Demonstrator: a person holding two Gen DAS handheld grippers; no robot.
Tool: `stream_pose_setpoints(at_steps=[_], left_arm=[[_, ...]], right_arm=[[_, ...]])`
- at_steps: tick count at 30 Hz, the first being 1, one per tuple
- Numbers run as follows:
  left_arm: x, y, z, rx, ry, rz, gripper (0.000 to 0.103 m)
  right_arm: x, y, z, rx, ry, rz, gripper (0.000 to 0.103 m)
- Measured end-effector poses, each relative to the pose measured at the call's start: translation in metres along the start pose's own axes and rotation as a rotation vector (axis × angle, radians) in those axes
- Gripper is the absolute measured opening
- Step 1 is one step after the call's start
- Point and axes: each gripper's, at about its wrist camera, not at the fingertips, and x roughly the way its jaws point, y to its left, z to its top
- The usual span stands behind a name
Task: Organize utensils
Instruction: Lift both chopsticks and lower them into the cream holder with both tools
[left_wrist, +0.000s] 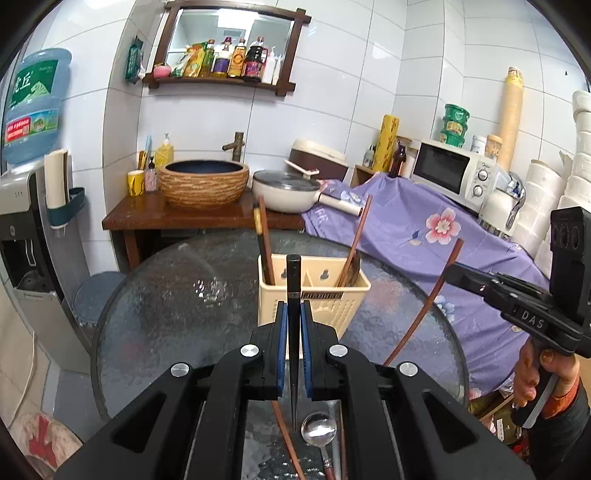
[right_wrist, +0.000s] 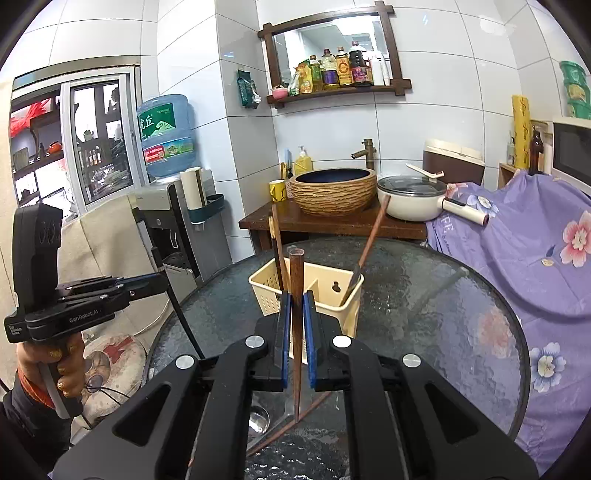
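The left gripper (left_wrist: 293, 317) is pinching a black tapered chopstick (left_wrist: 293, 295) between its blue pads (left_wrist: 281, 332), holding it upright. The right gripper (right_wrist: 296, 314) is clamping a reddish-brown wooden chopstick (right_wrist: 296, 295) the same way, tip pointing down. Just beyond both is standing a cream plastic utensil holder (left_wrist: 317, 295), perforated and split into compartments: one is holding a dark-handled utensil (left_wrist: 264, 243), the other a brown stick (left_wrist: 360, 232) leaning outward. A shiny metal spoon (left_wrist: 319, 432) and a loose brown chopstick (left_wrist: 286, 439) are lying on the round, pebbled glass surface (left_wrist: 166, 306) beneath the grippers.
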Motion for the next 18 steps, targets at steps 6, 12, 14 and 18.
stream_pose_setpoints(at_steps=[6, 12, 14, 18], left_arm=[[-0.006, -0.009, 0.035, 0.009, -0.029, -0.027, 0.007], [-0.013, -0.021, 0.091, 0.027, -0.099, 0.0, 0.007], [-0.013, -0.024, 0.112, 0.026, -0.122, 0.016, 0.007], [-0.004, -0.025, 0.146, 0.013, -0.151, 0.039, 0.007]], right_arm=[[-0.003, 0.005, 0.037, -0.002, -0.019, 0.019, 0.008], [-0.007, 0.006, 0.09, 0.011, -0.06, 0.011, 0.008], [-0.005, 0.004, 0.111, 0.026, -0.076, 0.004, 0.008], [0.001, 0.003, 0.139, 0.03, -0.105, -0.025, 0.008]])
